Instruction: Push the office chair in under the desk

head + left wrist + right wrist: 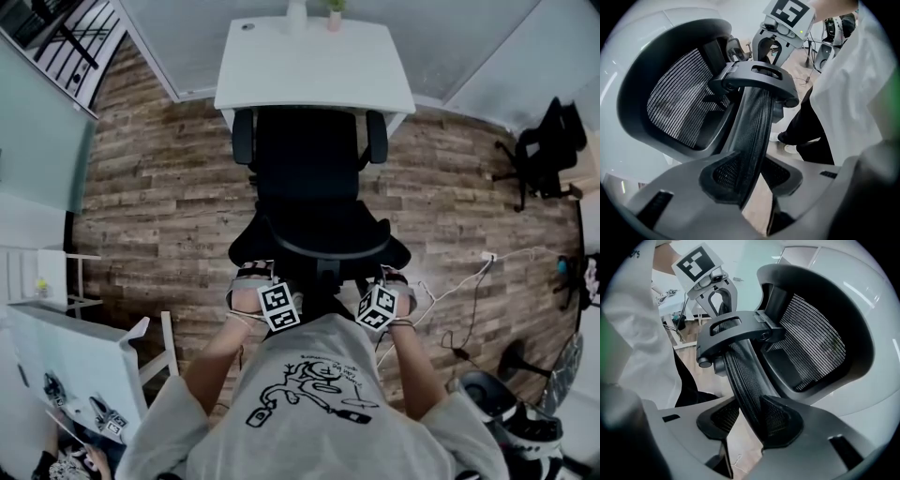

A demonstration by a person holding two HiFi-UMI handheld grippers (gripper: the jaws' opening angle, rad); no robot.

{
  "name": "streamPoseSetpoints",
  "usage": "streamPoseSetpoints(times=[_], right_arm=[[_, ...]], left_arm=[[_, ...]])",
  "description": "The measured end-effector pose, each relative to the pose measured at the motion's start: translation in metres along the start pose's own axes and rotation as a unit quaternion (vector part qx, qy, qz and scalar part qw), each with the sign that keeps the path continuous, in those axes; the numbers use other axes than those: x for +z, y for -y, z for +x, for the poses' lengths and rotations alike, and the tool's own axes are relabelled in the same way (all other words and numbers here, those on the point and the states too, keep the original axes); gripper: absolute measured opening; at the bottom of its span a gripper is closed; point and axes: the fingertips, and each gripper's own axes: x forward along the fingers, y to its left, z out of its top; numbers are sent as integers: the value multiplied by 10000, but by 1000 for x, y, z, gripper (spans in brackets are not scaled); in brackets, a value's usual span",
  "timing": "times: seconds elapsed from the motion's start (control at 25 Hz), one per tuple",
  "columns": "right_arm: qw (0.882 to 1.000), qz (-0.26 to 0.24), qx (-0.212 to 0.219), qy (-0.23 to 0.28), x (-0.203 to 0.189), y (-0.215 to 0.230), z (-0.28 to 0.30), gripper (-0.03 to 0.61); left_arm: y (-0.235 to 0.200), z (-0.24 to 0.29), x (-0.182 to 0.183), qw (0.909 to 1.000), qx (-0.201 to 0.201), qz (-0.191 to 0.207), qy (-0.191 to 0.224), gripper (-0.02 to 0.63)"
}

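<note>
The black mesh office chair (314, 178) stands in front of the white desk (314, 66), its seat partly under the desktop. Both grippers sit at the ends of its curved mesh top piece (319, 246). My left gripper (253, 275) straddles that mesh edge (754, 126); the strip lies against one pad (719, 176), floor shows beside the other, so the jaws stand open. My right gripper (392, 275) straddles the mesh (743, 376) the same way, open, one pad (780, 420) touching. The left gripper view also shows the right gripper (766, 47), and the right gripper view the left gripper (717, 298).
A second black chair (544, 150) stands at the right wall. White and dark cables (469, 281) trail over the wooden floor on the right, near round black bases (525, 361). White shelving (42, 281) lines the left. Small items (335, 17) stand at the desk's far edge.
</note>
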Motion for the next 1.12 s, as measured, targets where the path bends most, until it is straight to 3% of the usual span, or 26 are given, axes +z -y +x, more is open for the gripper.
streamPoseSetpoints(times=[1.12], right_arm=[[10000, 23, 74, -52, 12, 64, 30, 169]], left_arm=[[-65, 27, 13, 9999, 58, 96, -114, 137]])
